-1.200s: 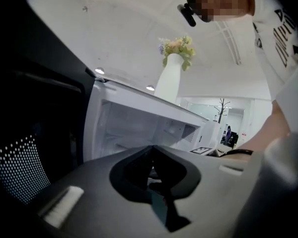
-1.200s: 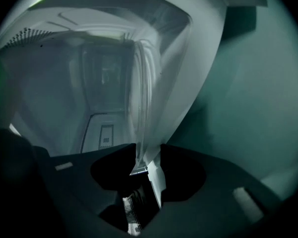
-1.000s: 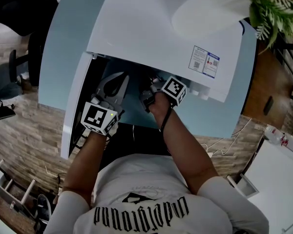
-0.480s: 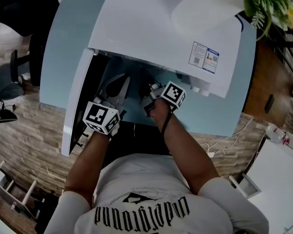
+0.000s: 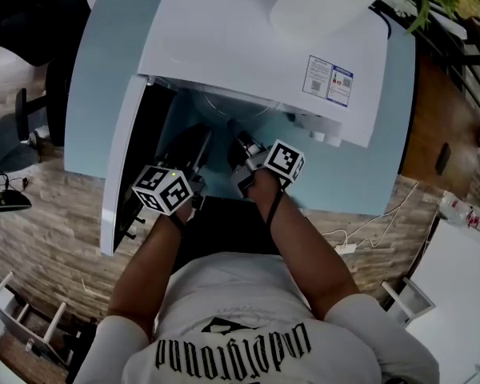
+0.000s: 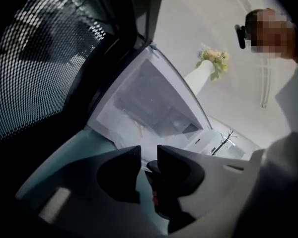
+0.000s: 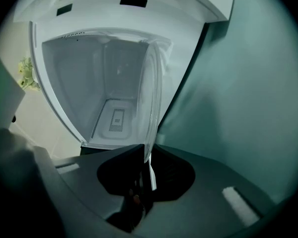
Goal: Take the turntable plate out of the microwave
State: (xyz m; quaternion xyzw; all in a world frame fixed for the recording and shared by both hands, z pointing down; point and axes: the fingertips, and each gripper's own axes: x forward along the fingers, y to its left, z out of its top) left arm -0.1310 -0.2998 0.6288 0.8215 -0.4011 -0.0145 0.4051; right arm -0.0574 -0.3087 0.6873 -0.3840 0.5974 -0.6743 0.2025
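Observation:
The clear glass turntable plate (image 7: 151, 93) runs edge-on from the white microwave's (image 5: 264, 46) cavity to my right gripper (image 7: 146, 155). Its jaws have just been closing and now press on the plate's near rim. In the head view the right gripper (image 5: 236, 134) reaches into the cavity mouth, with its marker cube behind it. My left gripper (image 5: 198, 138) is beside it on the left, in front of the open door (image 5: 124, 174). Its jaws have just been opening. A narrow gap shows in the left gripper (image 6: 148, 155), with nothing in it.
The microwave stands on a light blue table (image 5: 104, 70). A white vase (image 5: 328, 6) of flowers rests on its top. The door's perforated window (image 6: 35, 68) is close on the left gripper's left. A cable (image 5: 344, 242) lies on the wooden floor, with white furniture (image 5: 464, 294) at right.
The left gripper has sunk and rolled, and its marker cube shows a different face. The right gripper has drawn back a little toward the person.

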